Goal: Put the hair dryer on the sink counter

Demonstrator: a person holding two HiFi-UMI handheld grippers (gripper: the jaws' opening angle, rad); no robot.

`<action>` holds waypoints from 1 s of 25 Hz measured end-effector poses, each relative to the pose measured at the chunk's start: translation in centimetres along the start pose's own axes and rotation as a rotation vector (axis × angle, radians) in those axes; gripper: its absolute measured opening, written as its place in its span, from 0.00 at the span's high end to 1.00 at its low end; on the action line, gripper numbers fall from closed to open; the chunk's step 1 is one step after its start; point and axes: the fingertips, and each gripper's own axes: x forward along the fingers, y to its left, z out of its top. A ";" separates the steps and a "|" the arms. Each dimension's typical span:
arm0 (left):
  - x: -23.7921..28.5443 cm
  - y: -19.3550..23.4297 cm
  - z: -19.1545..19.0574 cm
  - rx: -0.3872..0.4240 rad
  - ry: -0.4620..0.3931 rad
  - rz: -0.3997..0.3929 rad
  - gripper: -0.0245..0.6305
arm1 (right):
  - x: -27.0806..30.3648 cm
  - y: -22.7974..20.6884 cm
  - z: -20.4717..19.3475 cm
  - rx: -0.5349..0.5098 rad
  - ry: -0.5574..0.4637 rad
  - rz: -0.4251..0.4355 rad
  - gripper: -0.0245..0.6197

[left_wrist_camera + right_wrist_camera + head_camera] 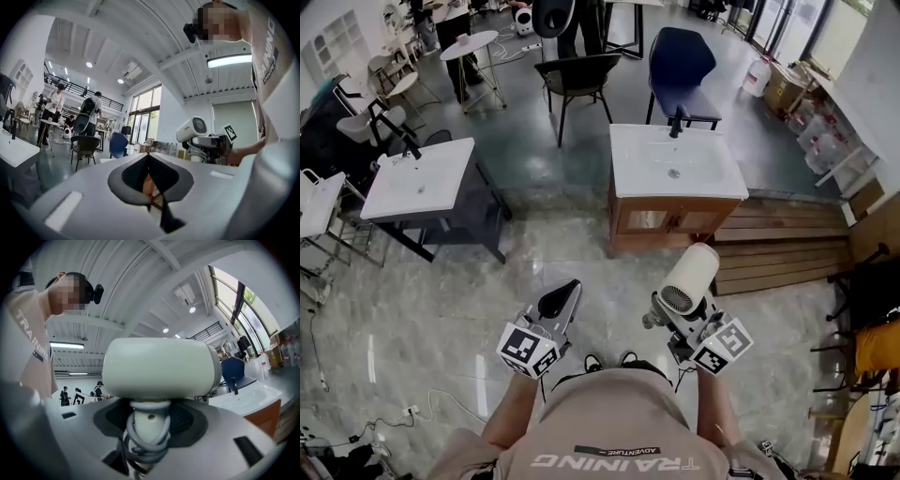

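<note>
Floor (630,274) between hair dryer (689,279), sink counter (675,161)

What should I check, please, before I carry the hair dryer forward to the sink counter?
1. Grip: right gripper shut on the handle of the hair dryer, barrel above the jaws: ok.
2. Cord: wound around the handle, no loop seen hanging: ok.
3. End of the cord secured: cannot tell.
4. Left gripper: shut, empty, apart from the hair dryer: ok.
5. Sink counter: white top bare beside the basin: ok.
6. Floor towards the sink counter: nothing lies in the way: ok.
</note>
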 end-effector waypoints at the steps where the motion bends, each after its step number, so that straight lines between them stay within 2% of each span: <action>1: 0.0 0.2 0.0 -0.003 -0.001 0.003 0.95 | 0.2 0.1 0.1 -0.003 0.002 0.005 0.62; 4: 0.2 0.6 0.5 -0.020 -0.008 0.016 0.95 | 0.7 0.0 0.3 -0.027 0.014 0.017 0.62; 7: 1.1 0.7 0.5 -0.029 -0.003 -0.016 0.95 | 1.3 -0.8 0.0 -0.038 0.014 0.010 0.62; 12: 3.2 2.1 0.1 -0.034 0.009 -0.016 0.95 | 2.6 -2.7 -1.4 0.005 0.027 0.021 0.62; 17: 6.9 2.8 0.3 -0.010 0.030 -0.018 0.95 | 3.6 -6.5 -1.4 0.030 0.037 0.043 0.62; 25: 13.9 6.5 2.2 0.030 -0.004 0.088 0.95 | 7.6 -14.5 -0.4 -0.059 0.091 0.086 0.62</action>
